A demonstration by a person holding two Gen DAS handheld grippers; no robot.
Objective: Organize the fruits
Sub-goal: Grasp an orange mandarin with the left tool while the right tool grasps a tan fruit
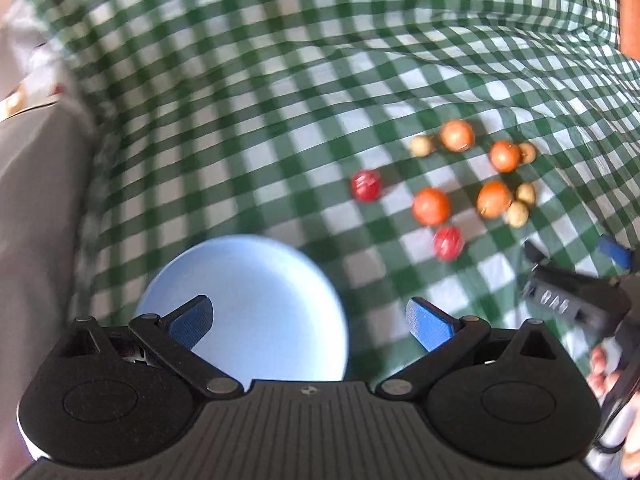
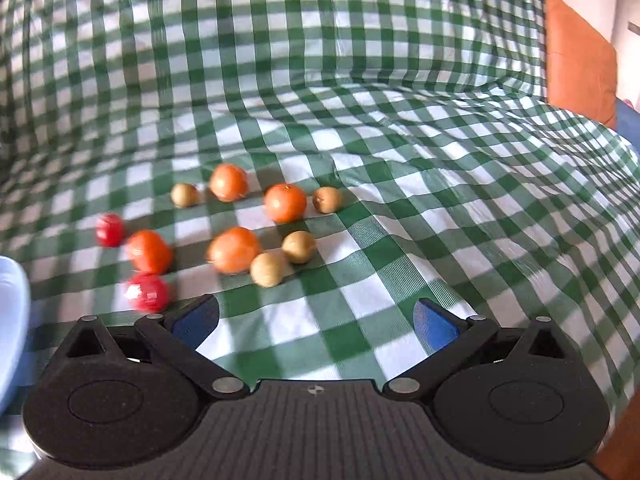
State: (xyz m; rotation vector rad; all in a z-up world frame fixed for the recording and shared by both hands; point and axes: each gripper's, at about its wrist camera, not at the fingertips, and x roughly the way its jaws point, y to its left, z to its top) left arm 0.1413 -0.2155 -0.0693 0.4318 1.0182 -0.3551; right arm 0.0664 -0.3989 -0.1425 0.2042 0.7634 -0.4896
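Several fruits lie loose on a green-and-white checked cloth (image 1: 280,80): orange ones (image 2: 285,202) (image 1: 431,206), two red ones (image 2: 148,292) (image 1: 365,185) and small tan ones (image 2: 267,269) (image 1: 517,213). A pale blue plate (image 1: 256,300) lies empty left of them. My left gripper (image 1: 310,320) is open and empty, above the plate's right part. My right gripper (image 2: 316,320) is open and empty, just short of the fruits; it also shows at the right edge of the left wrist view (image 1: 580,280). The plate's edge (image 2: 12,312) shows at the far left in the right wrist view.
The cloth is wrinkled and rises behind the fruits (image 2: 320,60). A grey surface (image 1: 36,220) lies beyond the cloth's left edge. An orange-brown panel (image 2: 580,60) stands at the back right.
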